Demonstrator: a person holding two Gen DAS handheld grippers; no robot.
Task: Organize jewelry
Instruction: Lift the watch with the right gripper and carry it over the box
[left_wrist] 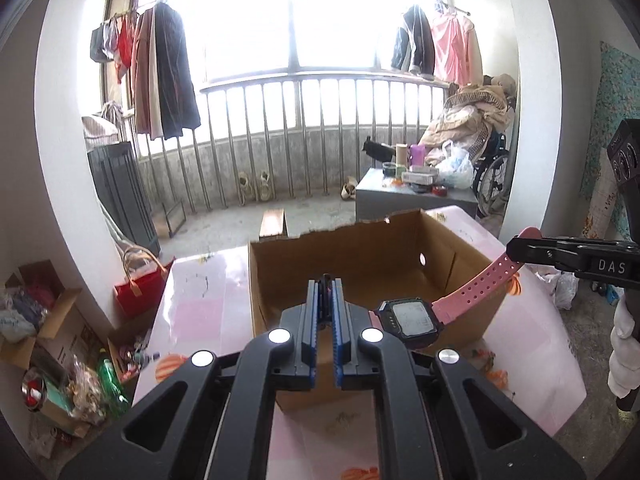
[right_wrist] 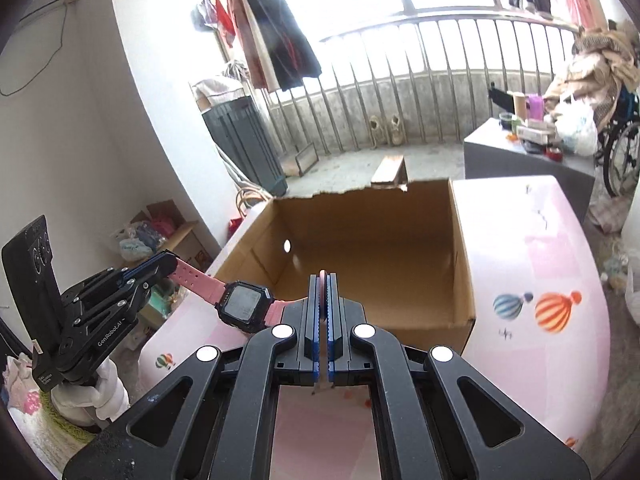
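Observation:
A pink-strapped digital watch [left_wrist: 412, 320] with a black square face is stretched between both grippers, just above the near rim of an open cardboard box [left_wrist: 360, 256]. My left gripper [left_wrist: 327, 280] is shut on one strap end. My right gripper [left_wrist: 516, 249] enters the left wrist view from the right, shut on the other strap end. In the right wrist view the watch [right_wrist: 245, 306] hangs left of my right gripper [right_wrist: 322, 277], and the left gripper [right_wrist: 166, 266] clamps the far strap. The box [right_wrist: 464, 264] looks empty inside.
The box sits on a pink table [right_wrist: 536, 280] with balloon prints. Boxes and bags of clutter [left_wrist: 52, 340] lie on the floor at left. A grey cabinet [left_wrist: 412, 200] with bottles stands behind, by a wheelchair [left_wrist: 494, 176] and balcony railing.

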